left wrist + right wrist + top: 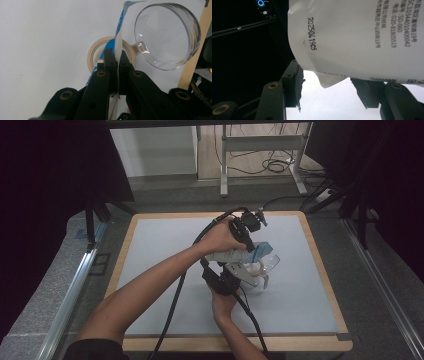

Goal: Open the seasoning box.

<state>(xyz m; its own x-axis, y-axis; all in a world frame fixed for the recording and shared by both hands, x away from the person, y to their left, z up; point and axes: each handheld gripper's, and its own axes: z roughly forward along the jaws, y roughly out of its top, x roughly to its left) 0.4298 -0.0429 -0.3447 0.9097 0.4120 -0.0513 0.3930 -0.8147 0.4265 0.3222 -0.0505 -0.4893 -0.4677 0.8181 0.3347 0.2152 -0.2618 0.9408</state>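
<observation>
White pouch pinched between both raised hands.

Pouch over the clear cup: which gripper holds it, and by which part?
The left gripper is shut on the pouch, pinching its thin edge. The right gripper has the pouch's corner between its jaws; whether the pads press it cannot be told.
</observation>
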